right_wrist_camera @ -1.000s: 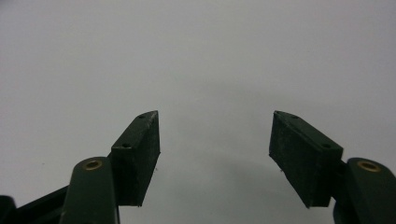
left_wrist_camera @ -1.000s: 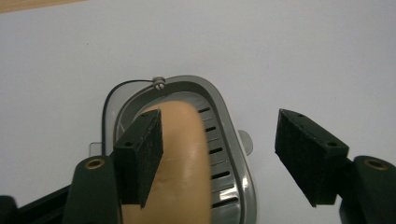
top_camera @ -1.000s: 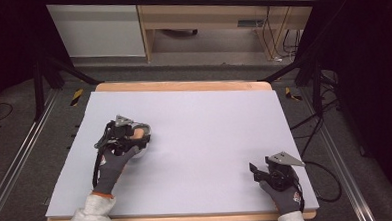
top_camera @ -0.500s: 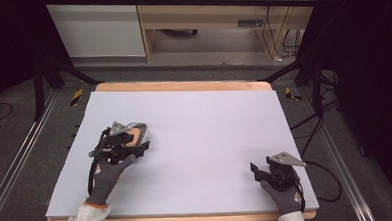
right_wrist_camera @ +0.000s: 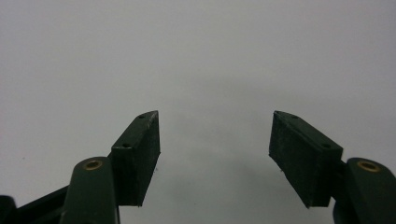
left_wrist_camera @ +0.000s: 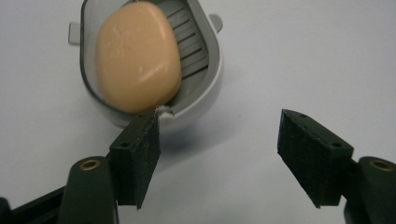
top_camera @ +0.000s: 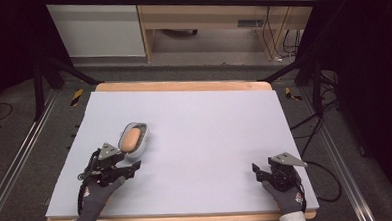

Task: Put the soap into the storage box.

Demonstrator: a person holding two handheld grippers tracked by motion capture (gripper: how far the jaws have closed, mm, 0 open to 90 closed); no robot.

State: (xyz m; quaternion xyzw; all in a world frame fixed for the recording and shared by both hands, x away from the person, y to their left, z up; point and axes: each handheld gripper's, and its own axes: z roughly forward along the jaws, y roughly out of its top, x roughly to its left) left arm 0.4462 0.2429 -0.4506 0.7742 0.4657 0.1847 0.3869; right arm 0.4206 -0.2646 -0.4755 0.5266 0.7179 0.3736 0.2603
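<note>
Soap: peach-coloured rounded bar of soap (top_camera: 130, 139) lying in oval grey-and-white plastic soap dish (top_camera: 141, 142) w/ ribbed floor, on pale lavender-grey table mat (top_camera: 210, 135), left half, roughly mid-depth. Dish flat on mat, small tabs sticking out at both sides of rim per left gripper view (left_wrist_camera: 212, 65). Soap (left_wrist_camera: 138, 56) covering most of dish floor, ribs visible only along one side.

Left gripper (top_camera: 120, 168) just near-side of dish, held in grey-gloved left hand (top_camera: 98, 192), jaws released, spread wide, nothing between them. In left gripper view (left_wrist_camera: 219, 154), one black jaw tip right at dish's near rim beside a small white lip; touching or just short of it, can't tell. Other jaw well off to the side over bare mat. Dish not between jaws; sits ahead of them, offset toward that one jaw.

Right gripper (top_camera: 268, 173) at near right corner of mat, in grey-gloved right hand (top_camera: 286, 194), well apart from dish and soap. Jaws released too, gap wide, gripping nothing; right gripper view (right_wrist_camera: 215, 154) looking at plain mat between and beyond jaws. Grey three-cornered plate (top_camera: 286, 159) on top, cable trailing off mat edge.

Wooden table edge (top_camera: 183, 85) showing along far side of mat. Beyond table: pale cabinet (top_camera: 98, 29) and wooden shelving unit (top_camera: 205, 20) on grey floor, black frame legs both sides.
</note>
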